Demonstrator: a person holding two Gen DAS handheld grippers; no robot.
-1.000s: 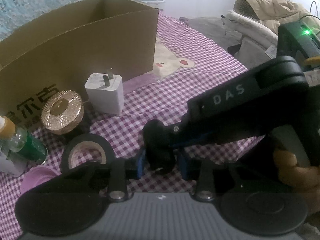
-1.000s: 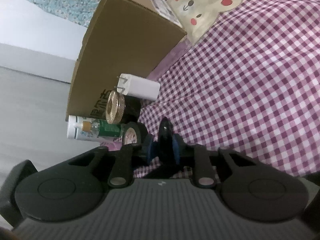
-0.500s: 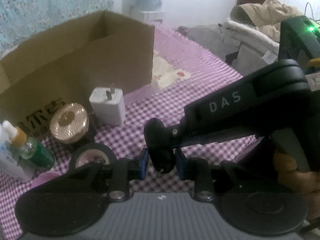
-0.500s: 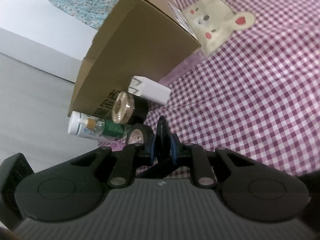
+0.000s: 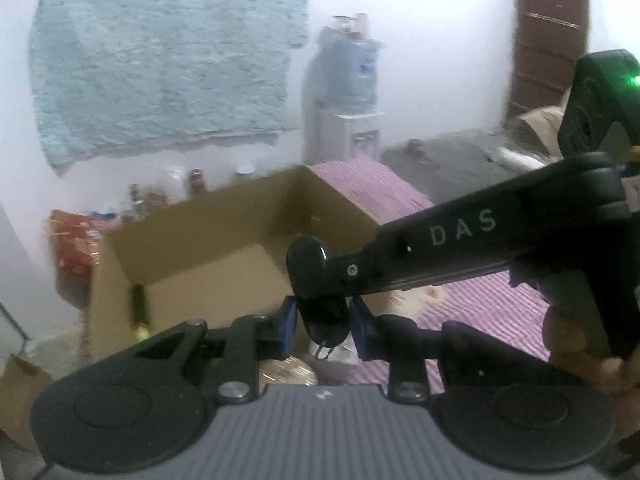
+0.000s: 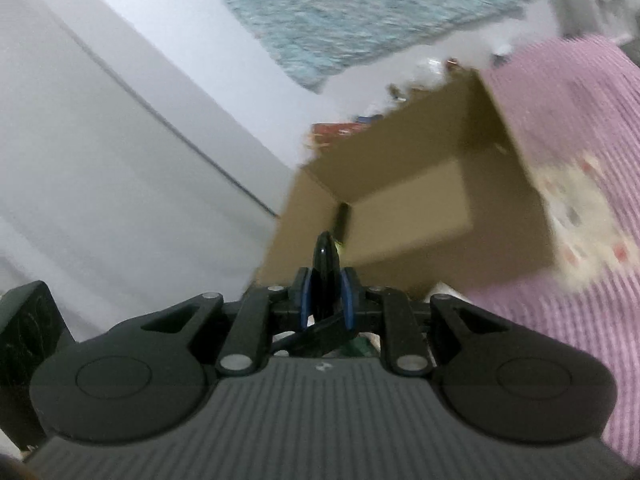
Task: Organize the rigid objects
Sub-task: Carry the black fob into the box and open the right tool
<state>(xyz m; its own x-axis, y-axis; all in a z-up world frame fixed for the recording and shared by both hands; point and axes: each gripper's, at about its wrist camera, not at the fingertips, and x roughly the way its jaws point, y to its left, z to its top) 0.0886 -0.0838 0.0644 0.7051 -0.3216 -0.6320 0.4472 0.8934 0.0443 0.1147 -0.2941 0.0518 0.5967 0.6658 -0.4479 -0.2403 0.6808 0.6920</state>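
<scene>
A small black oval fob [image 5: 325, 320] with a metal ring hangs between my left gripper's [image 5: 323, 328] blue pads. My right gripper [image 6: 325, 296] is shut on the same black fob [image 6: 325, 264], seen edge-on; its arm marked DAS [image 5: 460, 240] reaches in from the right in the left wrist view. Both grippers are raised near the open cardboard box [image 5: 208, 252], which also shows in the right wrist view [image 6: 420, 200]. A dark slim object [image 6: 342, 216] lies in the box's left corner. The left jaws stand close around the fob; contact is unclear.
The gold-lidded jar [image 5: 286, 374] and white charger [image 5: 340, 354] peek out below my left fingers. The purple checked cloth [image 6: 580, 320] with a bear print covers the table. A water dispenser [image 5: 348, 104] and clutter stand by the far wall.
Both grippers have lifted together with the fob from near the tabletop to above the box rim. The box's inside now shows and the table objects have dropped out of sight.
</scene>
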